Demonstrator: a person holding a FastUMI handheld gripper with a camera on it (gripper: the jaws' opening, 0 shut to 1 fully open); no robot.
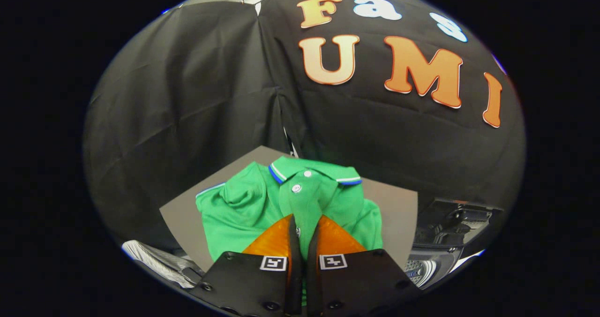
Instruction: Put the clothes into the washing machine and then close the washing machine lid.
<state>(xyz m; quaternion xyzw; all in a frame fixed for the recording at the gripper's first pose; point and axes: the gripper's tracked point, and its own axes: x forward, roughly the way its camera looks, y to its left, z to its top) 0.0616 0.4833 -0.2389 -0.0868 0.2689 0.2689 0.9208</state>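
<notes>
Grey table (398, 209), tool (304, 235) pinching green shirt (243, 214)

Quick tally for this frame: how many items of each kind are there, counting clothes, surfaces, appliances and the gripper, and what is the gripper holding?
Green polo shirt: 1, lifted, a fold of its front pinched between the fingers
Grey board under the shirt: 1
Washing machine, beside the board: 1
Gripper: 1, shut on the shirt
Total: 4
</notes>
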